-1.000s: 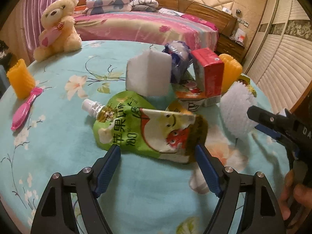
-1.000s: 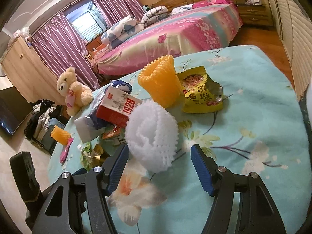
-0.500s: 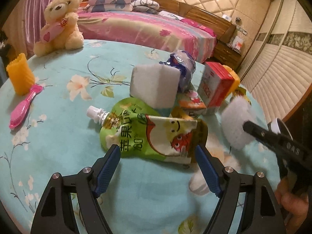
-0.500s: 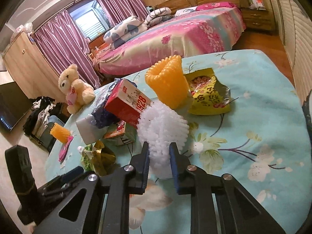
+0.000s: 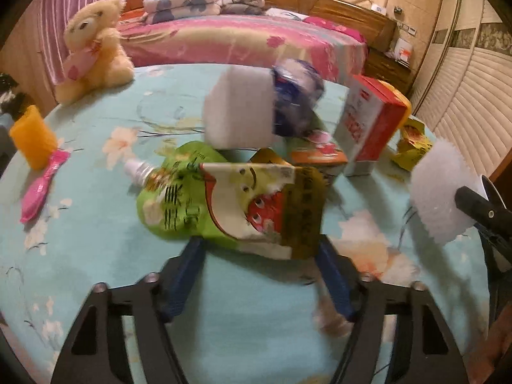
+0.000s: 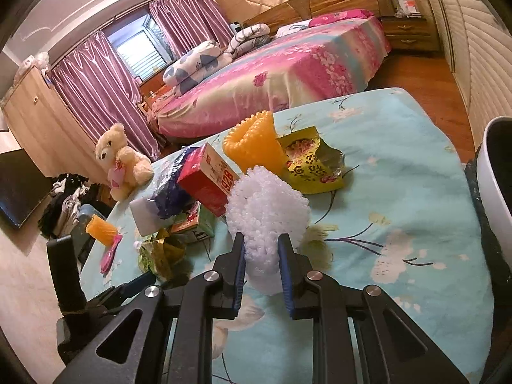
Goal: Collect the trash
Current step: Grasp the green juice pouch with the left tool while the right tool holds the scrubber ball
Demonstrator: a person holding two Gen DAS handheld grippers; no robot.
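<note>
My right gripper (image 6: 260, 251) is shut on a white foam fruit net (image 6: 267, 214) and holds it above the floral tablecloth; the net also shows in the left wrist view (image 5: 440, 192). My left gripper (image 5: 259, 249) is open, its blue fingers either side of the near edge of a green juice pouch (image 5: 230, 198) that lies on the cloth. Behind it sit a white foam block (image 5: 238, 105), a blue wrapper (image 5: 297, 96), a red carton (image 5: 368, 121) and a yellow snack wrapper (image 6: 312, 166).
An orange foam net (image 6: 256, 142) stands behind the carton. A teddy bear (image 5: 92, 51), an orange cup (image 5: 32, 136) and a pink brush (image 5: 44, 185) lie at the left. A white bin rim (image 6: 494, 172) is at the right edge. A bed (image 6: 272, 73) lies beyond.
My right gripper closed on the white foam net and lifted it off the cloth. My left gripper moved forward until its fingers flank the green pouch.
</note>
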